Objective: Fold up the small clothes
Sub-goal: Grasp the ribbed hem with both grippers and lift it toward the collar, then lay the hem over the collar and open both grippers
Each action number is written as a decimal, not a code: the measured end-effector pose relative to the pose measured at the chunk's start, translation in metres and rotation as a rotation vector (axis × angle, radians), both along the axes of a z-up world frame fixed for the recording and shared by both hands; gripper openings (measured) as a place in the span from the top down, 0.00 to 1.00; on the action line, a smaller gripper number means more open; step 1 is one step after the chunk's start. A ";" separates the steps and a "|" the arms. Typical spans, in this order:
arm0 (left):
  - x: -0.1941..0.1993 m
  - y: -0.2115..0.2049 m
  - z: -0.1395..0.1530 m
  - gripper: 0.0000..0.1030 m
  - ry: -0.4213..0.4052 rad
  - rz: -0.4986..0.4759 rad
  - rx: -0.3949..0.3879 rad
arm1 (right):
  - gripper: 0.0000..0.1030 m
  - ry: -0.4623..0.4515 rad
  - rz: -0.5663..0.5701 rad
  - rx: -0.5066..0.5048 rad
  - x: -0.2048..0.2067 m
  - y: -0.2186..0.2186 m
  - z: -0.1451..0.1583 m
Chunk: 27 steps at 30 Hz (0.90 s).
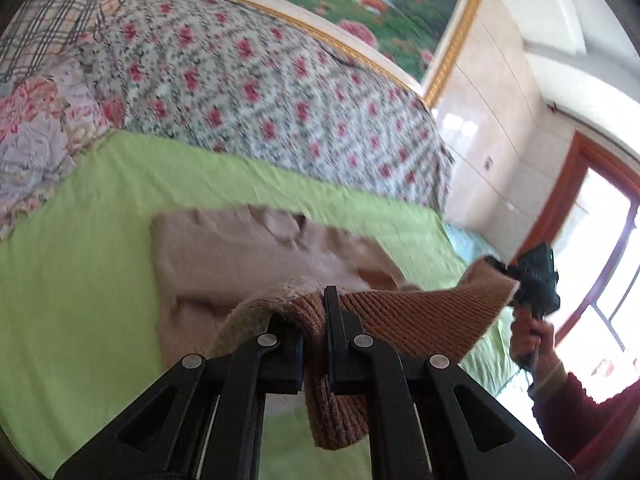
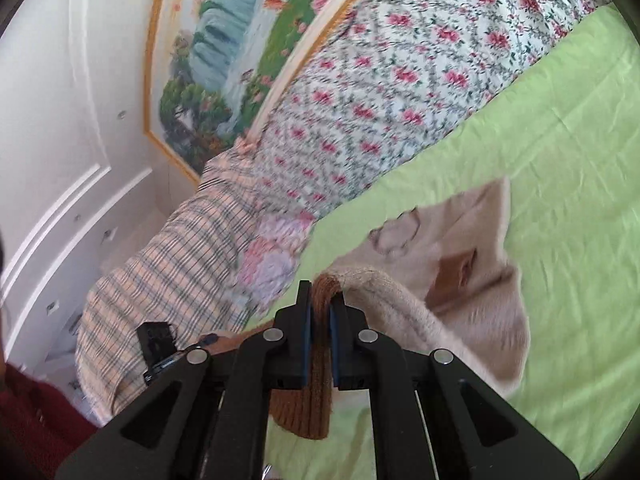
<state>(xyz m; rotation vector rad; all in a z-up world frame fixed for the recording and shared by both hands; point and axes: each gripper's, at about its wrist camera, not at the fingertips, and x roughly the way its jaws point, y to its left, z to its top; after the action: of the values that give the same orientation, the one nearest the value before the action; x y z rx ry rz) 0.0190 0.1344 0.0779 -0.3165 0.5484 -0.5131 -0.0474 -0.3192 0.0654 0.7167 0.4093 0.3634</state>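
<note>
From the left wrist view, we see the left gripper [image 1: 314, 320] with its jaws closed on the ribbed brown hem of the small beige knitted sweater [image 1: 240, 256], whose body lies on the light green bed sheet [image 1: 80, 240]. The hem stretches rightward, lifted off the sheet, to the right gripper [image 1: 516, 276], whose jaws likewise clamp it. From the right wrist view, we see the same hem pinched between the right gripper's narrowly parted jaws. Behind lie a floral quilt [image 1: 260, 92] and a gold-framed landscape painting [image 2: 224, 56].
</note>
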 end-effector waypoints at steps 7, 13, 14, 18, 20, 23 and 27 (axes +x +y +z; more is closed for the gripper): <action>0.139 0.012 -0.028 0.94 0.116 0.105 0.003 | 0.92 0.180 -0.155 -0.076 0.108 -0.025 -0.015; 0.209 0.010 -0.071 0.94 0.240 0.133 0.017 | 0.92 0.359 -0.246 -0.159 0.172 -0.039 -0.052; 0.219 0.009 -0.080 0.94 0.262 0.138 0.033 | 0.92 0.383 -0.253 -0.162 0.178 -0.041 -0.060; 0.241 0.006 -0.116 0.92 0.368 0.141 0.065 | 0.90 0.459 -0.262 -0.161 0.189 -0.048 -0.085; 0.237 0.010 -0.124 0.90 0.407 0.135 0.034 | 0.90 0.469 -0.263 -0.139 0.183 -0.051 -0.086; 0.202 0.008 -0.115 0.78 0.369 0.106 0.030 | 0.88 0.378 -0.270 -0.203 0.152 -0.039 -0.060; 0.155 -0.026 -0.107 0.71 0.347 -0.022 0.044 | 0.88 0.289 -0.041 -0.310 0.138 0.019 -0.045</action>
<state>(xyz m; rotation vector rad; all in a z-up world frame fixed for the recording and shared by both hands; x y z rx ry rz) 0.1744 0.1085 -0.0294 -0.3600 0.8994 -0.4683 0.0903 -0.3003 0.0209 0.4728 0.7063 0.1507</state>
